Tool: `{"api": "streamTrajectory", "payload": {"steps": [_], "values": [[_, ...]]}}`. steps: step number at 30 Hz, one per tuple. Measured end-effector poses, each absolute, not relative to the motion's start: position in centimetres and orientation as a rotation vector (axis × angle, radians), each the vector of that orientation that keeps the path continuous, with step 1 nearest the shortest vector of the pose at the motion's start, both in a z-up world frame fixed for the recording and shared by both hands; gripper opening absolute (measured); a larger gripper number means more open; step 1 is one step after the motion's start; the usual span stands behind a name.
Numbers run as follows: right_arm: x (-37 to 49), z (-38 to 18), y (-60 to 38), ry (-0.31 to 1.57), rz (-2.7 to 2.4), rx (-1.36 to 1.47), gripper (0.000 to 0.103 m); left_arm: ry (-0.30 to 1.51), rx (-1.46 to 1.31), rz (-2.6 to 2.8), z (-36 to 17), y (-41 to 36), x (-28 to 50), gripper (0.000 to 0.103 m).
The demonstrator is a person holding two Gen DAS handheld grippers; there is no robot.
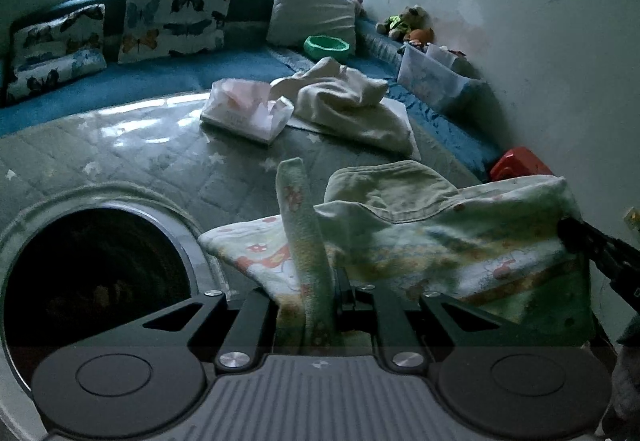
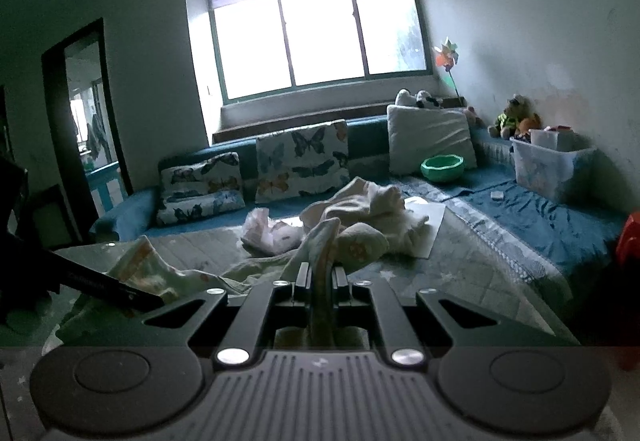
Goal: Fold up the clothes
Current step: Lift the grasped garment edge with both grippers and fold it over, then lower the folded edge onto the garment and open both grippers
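A dim bedroom seen from two handheld grippers. The largest thing is a bed point(image 2: 460, 261) covered with a grey quilted mat printed with pale stars; every place below is given relative to this bed. Behind its far edge a blue sofa back carries two butterfly-print cushions point(image 2: 302, 159) and a plain white pillow point(image 2: 430, 139), under a bright three-pane window point(image 2: 316, 29).

At the bed's near edge, a pale floral-print garment point(image 1: 420, 241) with red and orange flowers is held up, stretched between the two grippers. The left gripper point(image 1: 320, 301) has its fingers closed on a narrow fold of this garment, which stands up between them. The right gripper point(image 2: 322, 285) likewise has its fingers pinched shut on a bunched edge of the same cloth.

In the middle of the bed lies a crumpled cream garment point(image 1: 348, 101) on a white sheet, and just beside it an opened soft pack of tissues point(image 1: 248, 113). Along the bed's right side sit a clear plastic storage box point(image 2: 548, 169), then a green bowl point(image 2: 442, 167), a few soft toys point(image 2: 516, 117) and a pinwheel point(image 2: 446, 59).
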State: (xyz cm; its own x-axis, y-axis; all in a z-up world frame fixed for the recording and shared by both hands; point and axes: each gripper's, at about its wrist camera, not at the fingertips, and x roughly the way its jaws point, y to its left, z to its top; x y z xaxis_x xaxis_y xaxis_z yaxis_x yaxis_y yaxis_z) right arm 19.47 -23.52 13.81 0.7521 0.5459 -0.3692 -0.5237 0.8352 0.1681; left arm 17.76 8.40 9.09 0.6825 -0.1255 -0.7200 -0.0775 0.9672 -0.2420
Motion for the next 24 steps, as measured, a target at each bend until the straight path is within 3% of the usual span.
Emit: {"api": "streamTrajectory", "payload": {"steps": [24], "values": [[21.6, 8.8, -23.6, 0.559, 0.546, 0.065, 0.008, 0.936, -0.289, -0.016, 4.4, 9.1, 19.1, 0.017]]}}
